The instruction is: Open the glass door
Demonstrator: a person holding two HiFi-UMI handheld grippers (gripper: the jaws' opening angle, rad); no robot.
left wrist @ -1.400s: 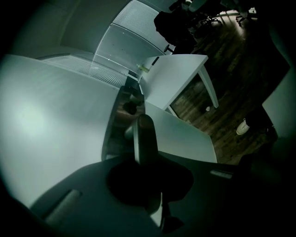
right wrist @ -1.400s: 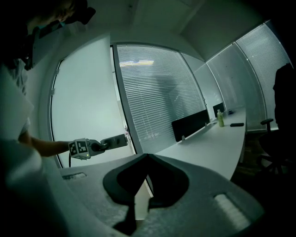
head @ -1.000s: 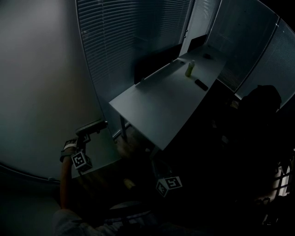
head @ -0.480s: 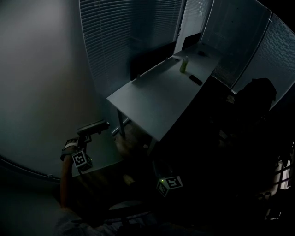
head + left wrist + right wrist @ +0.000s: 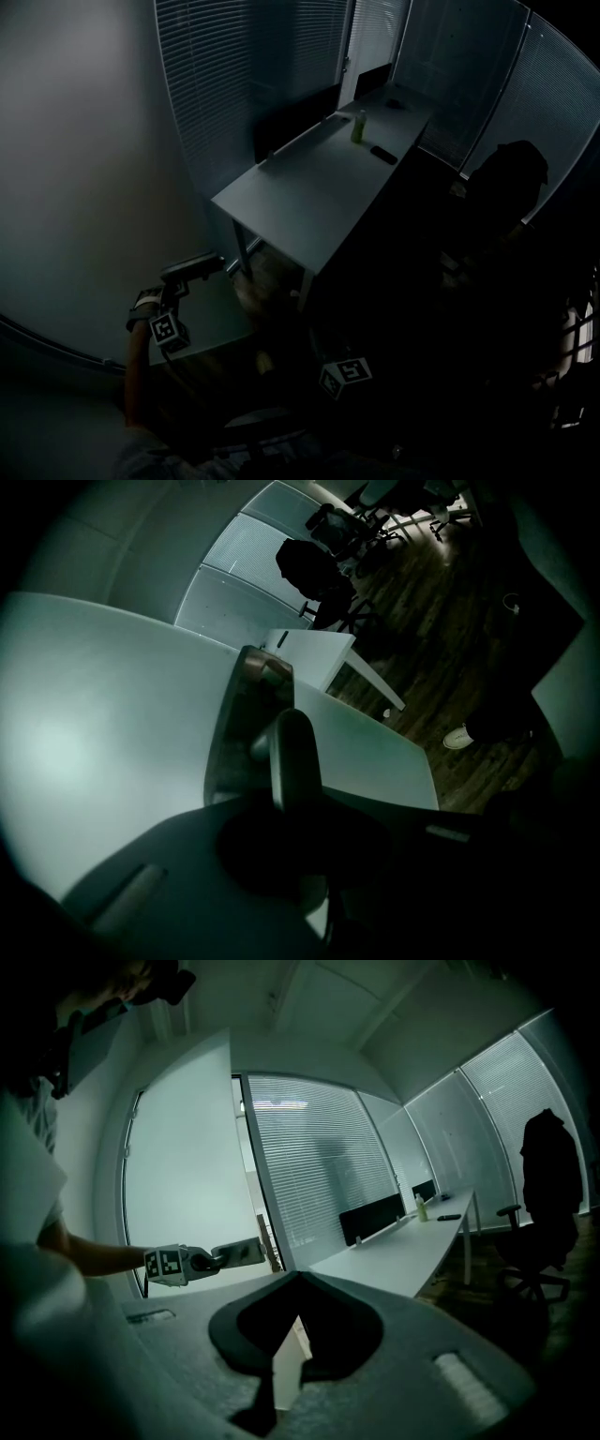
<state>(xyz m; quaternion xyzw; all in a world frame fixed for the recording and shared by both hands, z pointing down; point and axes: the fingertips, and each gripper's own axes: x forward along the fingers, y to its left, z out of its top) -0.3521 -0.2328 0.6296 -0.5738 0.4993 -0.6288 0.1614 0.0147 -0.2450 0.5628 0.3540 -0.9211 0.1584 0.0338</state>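
Dimly lit, the office shows the left gripper [image 5: 212, 263] stretched out from the person's bare forearm [image 5: 137, 375] to the free edge of the frosted glass door [image 5: 98, 752]. In the left gripper view its jaws are clenched together on what looks like the metal door handle [image 5: 246, 726], which stands up along the door's edge. The door is a broad pale panel that fills the left of that view. Past its edge lie a dark wooden floor [image 5: 441, 621] and a pale shoe [image 5: 459, 738]. The right gripper view sees the door from the side, with the left gripper meeting its edge just beside the upright frame [image 5: 246, 1147]. The right gripper [image 5: 286, 1363] hangs low and well apart from the door, with only its marker cube [image 5: 344, 375] clear in the head view. Its own view is too dark to tell whether the jaws are apart or together, and nothing can be made out in them. Beyond the door a long grey desk [image 5: 300, 202] runs along the slatted blinds [image 5: 244, 66]. A small greenish bottle [image 5: 358, 127] stands near the desk's far end, and a flat dark object [image 5: 382, 155] lies close to it by the right edge. An office chair [image 5: 506, 178] draped in something dark stands just off that edge.
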